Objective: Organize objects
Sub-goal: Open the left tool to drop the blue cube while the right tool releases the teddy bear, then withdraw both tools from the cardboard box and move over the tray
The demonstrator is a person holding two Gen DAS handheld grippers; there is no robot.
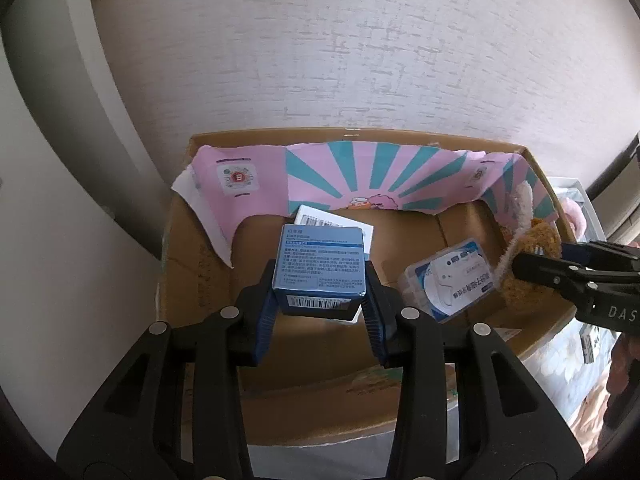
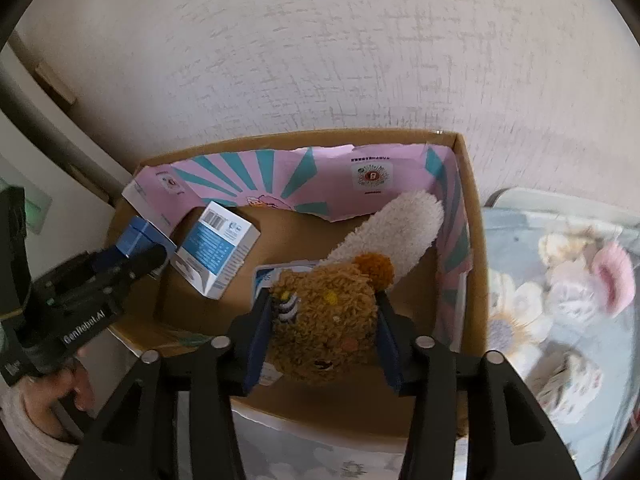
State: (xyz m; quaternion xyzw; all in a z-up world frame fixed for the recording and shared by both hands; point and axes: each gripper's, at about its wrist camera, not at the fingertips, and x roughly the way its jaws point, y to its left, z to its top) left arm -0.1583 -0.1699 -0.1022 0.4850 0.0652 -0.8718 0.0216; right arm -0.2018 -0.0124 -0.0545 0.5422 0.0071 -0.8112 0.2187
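Left gripper [image 1: 320, 300] clamped on small blue printed carton [image 1: 320, 266], centre of frame, held above floor of open brown cardboard box [image 1: 536, 168]. Right gripper [image 2: 324, 320] clamped on brown fuzzy plush toy with white fleecy tail [image 2: 326, 312], lower centre, inside same box.

Step, judged: depositing both items in box. Next: lower blue carton beside white-and-blue carton [image 2: 218, 248], spread fingers; avoid round clear plastic case [image 1: 448, 280].

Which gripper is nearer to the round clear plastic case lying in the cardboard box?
Right. The right gripper, holding the brown plush toy, is just beside the plastic case. The left gripper, clamping the blue box, sits farther off to its left.
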